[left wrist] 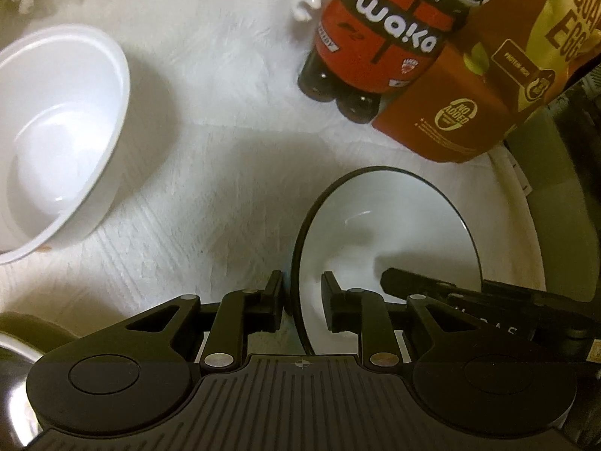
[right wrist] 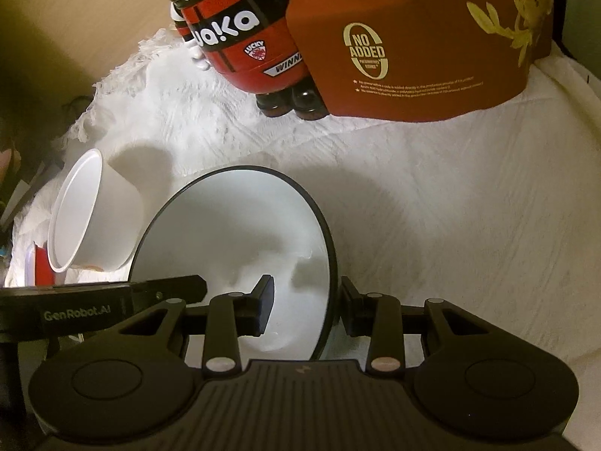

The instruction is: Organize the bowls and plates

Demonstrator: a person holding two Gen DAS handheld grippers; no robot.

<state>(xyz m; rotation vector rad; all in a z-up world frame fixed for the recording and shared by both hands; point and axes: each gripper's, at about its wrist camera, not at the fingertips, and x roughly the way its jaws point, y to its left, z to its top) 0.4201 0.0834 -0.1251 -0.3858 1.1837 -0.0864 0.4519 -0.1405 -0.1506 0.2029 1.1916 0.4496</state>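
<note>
Both grippers pinch the black-rimmed bowl (left wrist: 390, 225) over the white cloth (left wrist: 225, 188): left gripper (left wrist: 302, 300) on its left rim, right gripper (right wrist: 306, 308) on its right rim. It looks stiff, glazed, slippery and breakable; opposite rim grips suit it. White bowl (left wrist: 56, 143) sits far left.

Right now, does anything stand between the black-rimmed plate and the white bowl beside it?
Nothing visible does. In the left wrist view only bare white cloth lies between the black-rimmed plate and the white bowl. The Waka figurine and the brown egg box stand farther back, off that path.
</note>
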